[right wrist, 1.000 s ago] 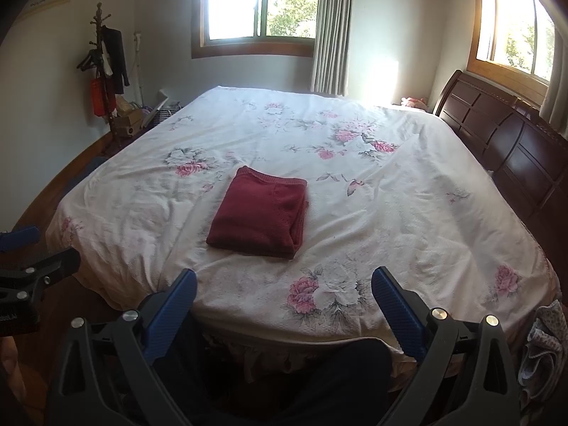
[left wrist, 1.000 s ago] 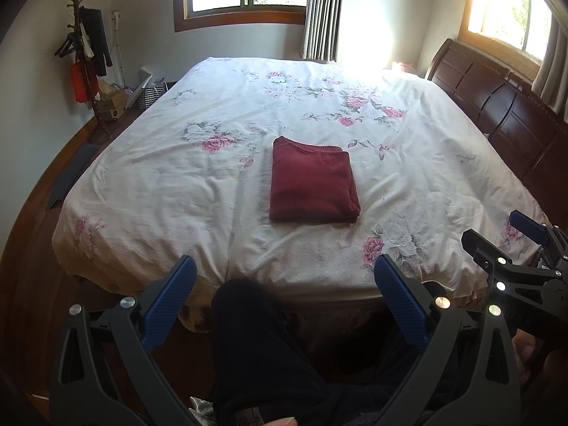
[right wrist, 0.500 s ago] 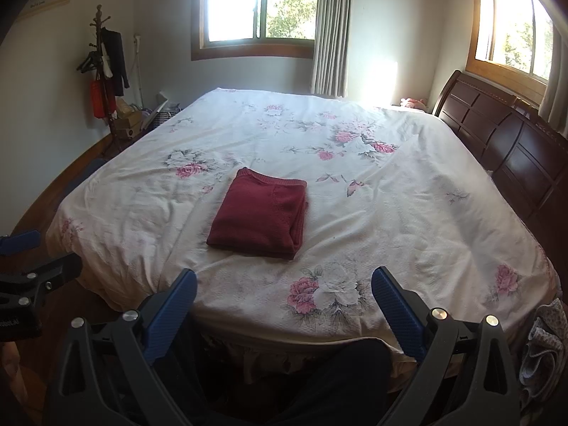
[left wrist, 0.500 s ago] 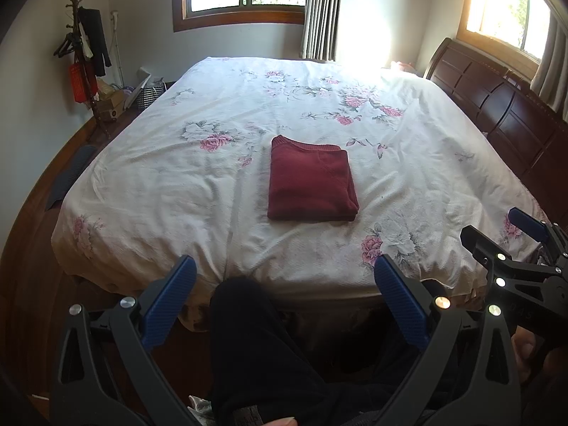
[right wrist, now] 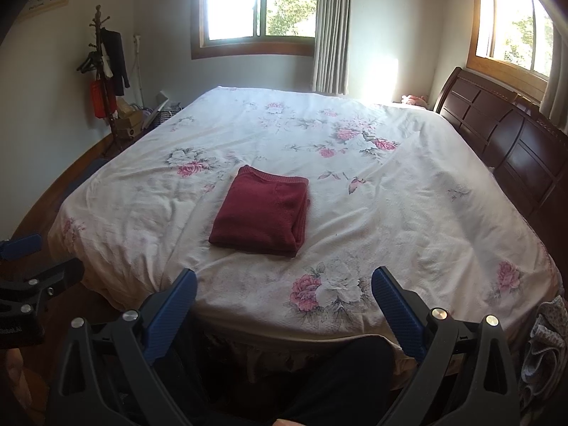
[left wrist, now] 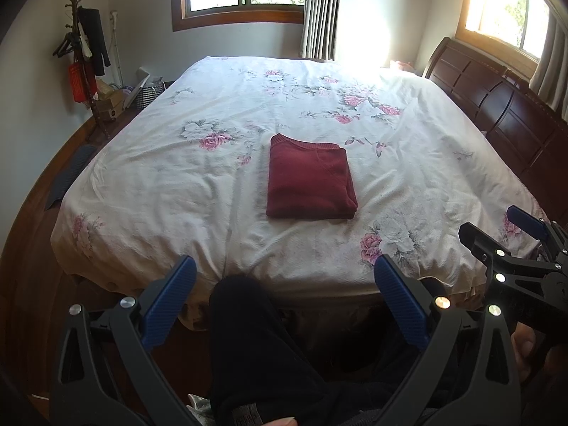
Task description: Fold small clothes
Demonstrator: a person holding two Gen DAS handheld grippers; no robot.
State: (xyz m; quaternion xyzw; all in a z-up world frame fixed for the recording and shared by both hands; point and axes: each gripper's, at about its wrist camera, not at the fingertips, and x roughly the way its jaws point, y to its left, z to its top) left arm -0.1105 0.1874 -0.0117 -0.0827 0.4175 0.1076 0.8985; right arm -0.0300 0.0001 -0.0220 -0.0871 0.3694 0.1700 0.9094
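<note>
**Folded red sweater lying on the bed, both tongs spread and empty**

A dark red knitted sweater is lying folded into a neat rectangle near the middle of the bed, a little toward the near edge. Its ribbed hem or collar band is running along the far edge of the rectangle, and a faint seam is crossing the top layer. The stacked fold layers are showing along the right side and the near right corner, where the edges are rounding over one another. The top surface is sitting flat with hardly a wrinkle. In the right wrist view the same sweater is appearing slightly turned, its thick folded edge facing right.

The bed is wearing a white cover printed with pink roses, lightly creased around the sweater.

The left tongs are hanging wide apart in front of the near edge of the bed, gripping nothing, well apart from the sweater. The right tongs are likewise standing spread and empty over the near edge of the bed cover. Each tool is peeking into the other camera's side.

A person's dark-trousered leg is showing below the left tongs. A dark wooden headboard is standing along the right side, and a coat stand is occupying the far left corner.
</note>
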